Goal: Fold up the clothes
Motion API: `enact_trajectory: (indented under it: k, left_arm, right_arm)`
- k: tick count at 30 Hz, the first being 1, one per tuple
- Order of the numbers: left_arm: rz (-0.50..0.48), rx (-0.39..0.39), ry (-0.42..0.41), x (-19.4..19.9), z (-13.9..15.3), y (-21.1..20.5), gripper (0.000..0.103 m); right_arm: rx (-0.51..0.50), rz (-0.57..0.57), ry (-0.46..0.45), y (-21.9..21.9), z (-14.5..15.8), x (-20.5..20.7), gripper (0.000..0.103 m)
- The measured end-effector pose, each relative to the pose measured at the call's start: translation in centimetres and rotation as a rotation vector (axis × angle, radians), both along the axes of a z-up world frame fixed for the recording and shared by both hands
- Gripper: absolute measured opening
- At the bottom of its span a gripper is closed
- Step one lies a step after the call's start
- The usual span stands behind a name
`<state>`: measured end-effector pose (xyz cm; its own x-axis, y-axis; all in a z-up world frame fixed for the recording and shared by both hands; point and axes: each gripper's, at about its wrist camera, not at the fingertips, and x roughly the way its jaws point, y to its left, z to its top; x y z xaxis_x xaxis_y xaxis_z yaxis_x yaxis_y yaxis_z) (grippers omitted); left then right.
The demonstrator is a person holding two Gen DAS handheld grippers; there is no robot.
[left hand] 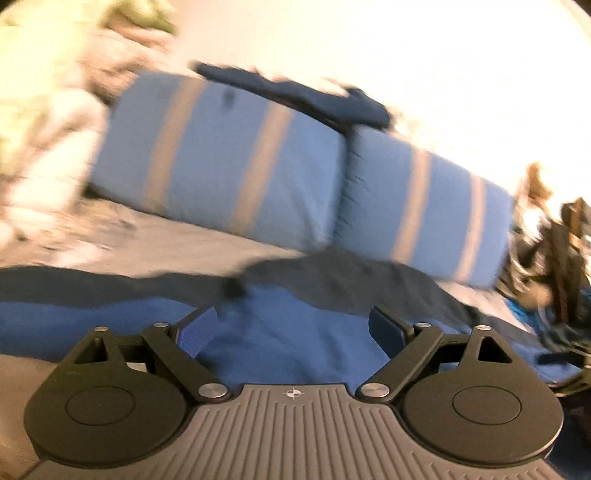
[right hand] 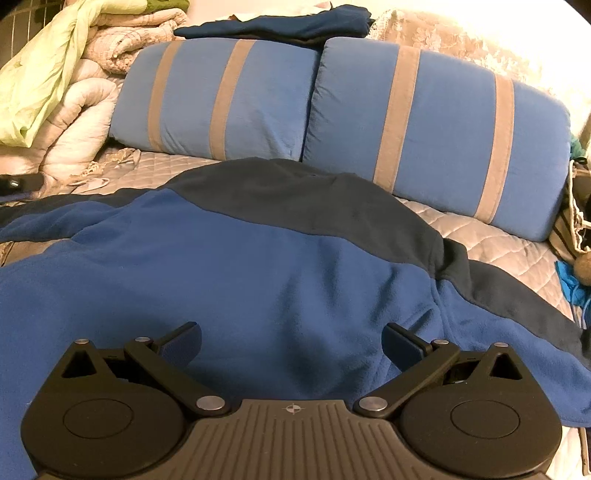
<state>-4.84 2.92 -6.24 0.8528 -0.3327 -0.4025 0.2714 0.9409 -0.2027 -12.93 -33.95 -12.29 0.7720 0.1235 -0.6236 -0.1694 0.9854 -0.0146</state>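
Right wrist view: the right claw hangs low over a royal-blue fleece top with a dark navy upper band, its two black fingers spread wide with nothing between them. The fleece lies spread across a pale grey quilted bedspread, wrinkled in soft folds, one sleeve trailing off toward the right edge. The navy band runs along the far side of the garment, nearest two light-blue pillows with tan stripes that lean side by side at the head of the bed. A folded dark-blue garment lies on top of the pillows. To the left sits a heap of cream quilted bedding with a pale green sheet draped over it.

The left wrist view is blurred and tilted. The left claw also has its fingers parted wide and empty, with the blue pad of one finger showing. It sits just above the same blue fleece, close to the line where blue meets navy. The striped pillows slant across the frame behind it, and dark cluttered items at the far right are too smeared to identify.
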Motion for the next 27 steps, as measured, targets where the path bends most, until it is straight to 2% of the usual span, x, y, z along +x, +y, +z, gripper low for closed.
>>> enact_trajectory:
  k: [3, 10, 13, 23, 26, 27]
  left_arm:
    - [0.158, -0.028, 0.042, 1.5, -0.7, 6.8, 0.091]
    - [0.54, -0.276, 0.144, 2.0, -4.2, 23.7, 0.091]
    - [0.645, -0.433, 0.184, 1.7, -6.3, 28.9, 0.09]
    - [0.784, -0.905, 0.205, 1.9, -12.2, 36.7, 0.089]
    - [0.767, -0.964, 0.216, 2.8, -13.1, 37.2, 0.083]
    - [0.761, -0.977, 0.223, 3.2, -13.4, 37.3, 0.072]
  right_arm:
    - [0.012, 0.004, 0.006, -0.1, 0.0, 0.1, 0.103]
    - [0.019, 0.008, 0.021, 0.0, -0.1, 0.3, 0.103]
    - [0.021, 0.012, 0.033, 0.1, -0.2, 0.5, 0.103]
    - [0.029, 0.022, 0.056, 0.1, -0.2, 0.8, 0.103]
    - [0.036, 0.02, 0.064, 0.1, -0.2, 0.9, 0.103]
    - [0.038, 0.019, 0.066, 0.1, -0.2, 0.9, 0.103]
